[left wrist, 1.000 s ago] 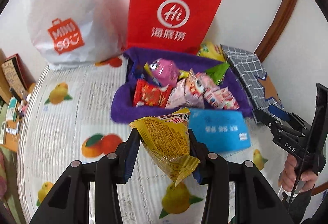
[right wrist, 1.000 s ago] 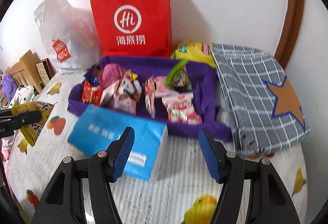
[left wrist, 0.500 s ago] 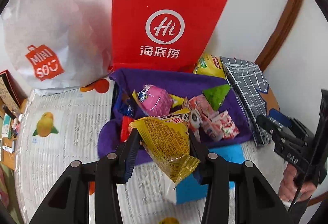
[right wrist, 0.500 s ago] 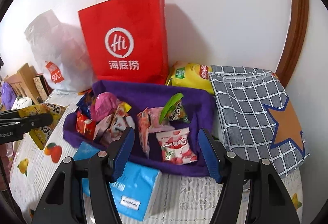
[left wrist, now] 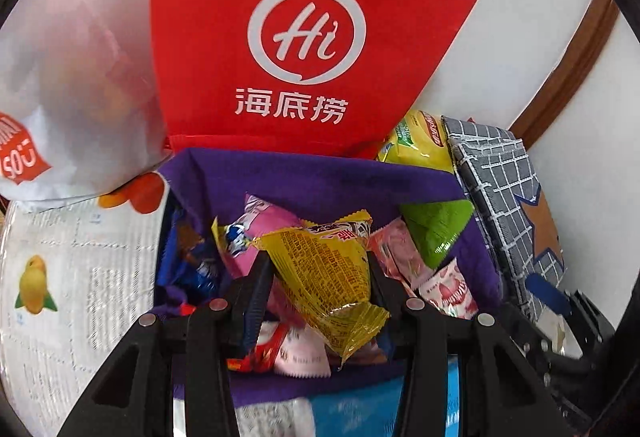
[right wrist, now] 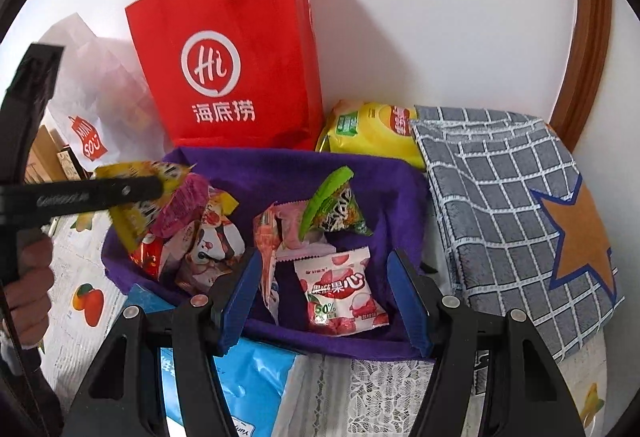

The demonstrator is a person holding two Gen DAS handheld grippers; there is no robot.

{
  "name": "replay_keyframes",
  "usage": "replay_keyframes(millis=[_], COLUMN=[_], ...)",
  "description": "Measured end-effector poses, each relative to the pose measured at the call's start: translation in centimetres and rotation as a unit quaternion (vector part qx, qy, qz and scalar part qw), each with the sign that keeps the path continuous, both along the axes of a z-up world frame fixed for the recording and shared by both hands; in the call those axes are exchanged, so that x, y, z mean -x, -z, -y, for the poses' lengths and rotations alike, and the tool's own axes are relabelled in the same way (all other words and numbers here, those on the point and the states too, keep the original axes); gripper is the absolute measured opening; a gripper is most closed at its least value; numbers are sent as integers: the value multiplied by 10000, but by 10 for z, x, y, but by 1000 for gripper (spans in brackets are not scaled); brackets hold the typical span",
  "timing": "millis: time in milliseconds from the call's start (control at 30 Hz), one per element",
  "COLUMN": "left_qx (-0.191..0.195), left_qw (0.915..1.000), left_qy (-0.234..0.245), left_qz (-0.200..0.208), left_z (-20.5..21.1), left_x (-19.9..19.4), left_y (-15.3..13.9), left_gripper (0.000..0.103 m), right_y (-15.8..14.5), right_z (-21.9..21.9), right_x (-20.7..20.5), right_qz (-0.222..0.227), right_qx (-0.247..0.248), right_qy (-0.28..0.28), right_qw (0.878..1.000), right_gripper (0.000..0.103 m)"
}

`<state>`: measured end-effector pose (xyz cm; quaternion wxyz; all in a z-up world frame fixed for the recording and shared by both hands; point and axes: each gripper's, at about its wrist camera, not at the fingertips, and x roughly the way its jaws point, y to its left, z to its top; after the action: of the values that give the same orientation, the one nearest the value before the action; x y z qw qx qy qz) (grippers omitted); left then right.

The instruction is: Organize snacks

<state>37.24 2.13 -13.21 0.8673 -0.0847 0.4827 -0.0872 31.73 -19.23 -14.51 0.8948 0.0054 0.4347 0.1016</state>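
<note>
My left gripper (left wrist: 316,277) is shut on a yellow snack packet (left wrist: 324,269) and holds it above the left part of the purple fabric bin (left wrist: 304,177). The packet (right wrist: 136,193) and the left gripper's finger (right wrist: 100,193) also show at the left of the right wrist view. The bin (right wrist: 312,169) holds several wrapped snacks: a pink one (left wrist: 264,221), a green one (right wrist: 328,193) and a strawberry pack (right wrist: 344,289). My right gripper (right wrist: 324,297) is open and empty, just above the bin's near edge.
A red paper bag (right wrist: 236,69) stands against the wall behind the bin, a white plastic bag (left wrist: 72,85) to its left. A yellow chip bag (right wrist: 372,129) and a grey checked fabric box (right wrist: 512,205) lie to the right. A blue pack (right wrist: 248,377) lies in front.
My left gripper has moved forward with the yellow packet, from over the tablecloth to above the bin. My right gripper has also come closer to the bin.
</note>
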Motion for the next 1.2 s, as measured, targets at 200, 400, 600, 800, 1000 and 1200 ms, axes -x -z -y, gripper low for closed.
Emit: replay_keyframes(millis=[200,400,600,800,1000,1200], left_qx=[-163,-96,-203,-347,-479,-493], left_qw=[9998,9999,9998,9993,9985,9979], left_qy=[79,92,23,13,24,-98], left_qz=[-18,-7,-35,108,275,411], left_z=[7,3,4,5,6,2], left_x=[-7,-8,-6,18,62,115], left_y=[14,15,6,-22,-45,-67], left_gripper=[43,44,69,84,88,92], right_y=[7,9,4,-17,-44,-70], right_z=[-2,-7,-9,-10,-7,-3], right_x=[1,2,8,28,57,96], right_qz=[-54,-88,-103,23,101,225], right_qx=[122,149,162,137,7,42], right_qy=[9,7,24,131,343,461], right_qw=[9999,9998,9998,9998,9994,9987], right_gripper=[65,65,65,65,65,70])
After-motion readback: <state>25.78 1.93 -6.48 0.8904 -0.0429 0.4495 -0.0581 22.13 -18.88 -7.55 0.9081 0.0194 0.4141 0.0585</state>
